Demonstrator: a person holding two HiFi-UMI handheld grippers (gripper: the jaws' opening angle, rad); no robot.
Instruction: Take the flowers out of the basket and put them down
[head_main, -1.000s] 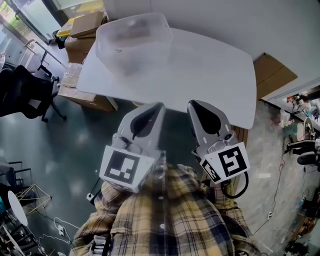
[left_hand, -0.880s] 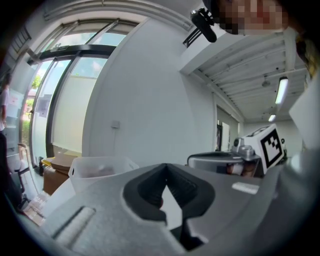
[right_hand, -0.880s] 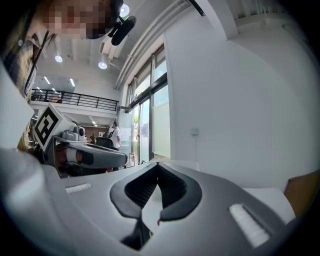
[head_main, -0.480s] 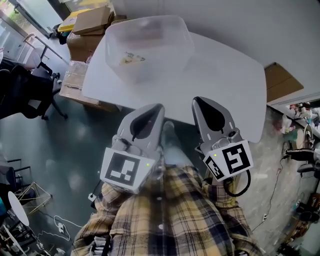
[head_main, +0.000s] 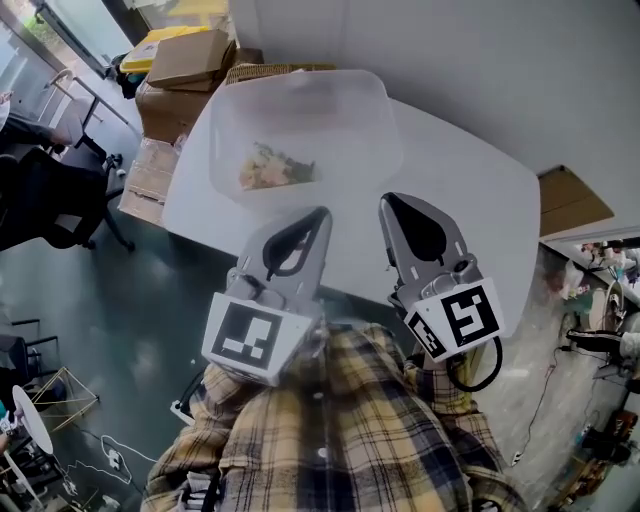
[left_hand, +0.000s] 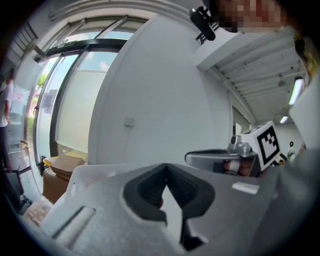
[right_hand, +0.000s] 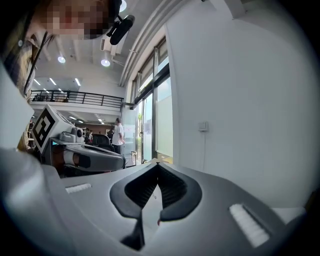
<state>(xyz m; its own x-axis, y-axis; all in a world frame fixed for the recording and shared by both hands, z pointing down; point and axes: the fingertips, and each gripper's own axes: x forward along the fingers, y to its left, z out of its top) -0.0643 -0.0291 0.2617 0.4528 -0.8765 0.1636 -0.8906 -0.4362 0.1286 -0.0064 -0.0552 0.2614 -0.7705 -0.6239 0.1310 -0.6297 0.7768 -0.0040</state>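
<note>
1. The flowers (head_main: 275, 167) lie in the bottom of the basket (head_main: 372, 120), a small pale bunch of pink and green left of its middle. The basket is a cloudy, see-through tub standing on the far left part of the white counter (head_main: 460, 210).
2. Only the head view gives us the flowers and the basket. The two gripper views look out level over their own claws at the white wall (right_hand: 240, 90) (so the bunch falls below what they take in).
3. In the head view the left claw (head_main: 318, 214) and the right claw (head_main: 386, 203) sit side by side and apart. Their tips are over the near part of the counter, close to the basket's near wall, and we see them touching nothing.
4. The left gripper view shows its jaws brought together at the tips with nothing between them. The right gripper view shows the same of its own: closed and empty.
5. Each gripper view also catches its neighbour. The right claw's marker cube (left_hand: 267, 141) shows in the left gripper view, and the left claw's body shows in the right one.
6. Further out, we see cardboard boxes (head_main: 185, 60) stacked beyond the counter's left end, an office chair (head_main: 50, 190) on the dark floor, and a plaid shirt (head_main: 330, 430) at the bottom of the head view. The right gripper view alone shows a distant person (right_hand: 118, 135) by the window (right_hand: 162, 115).
7. The basket's near wall stands between the claws and the flowers, and its cloudiness blurs them.
</note>
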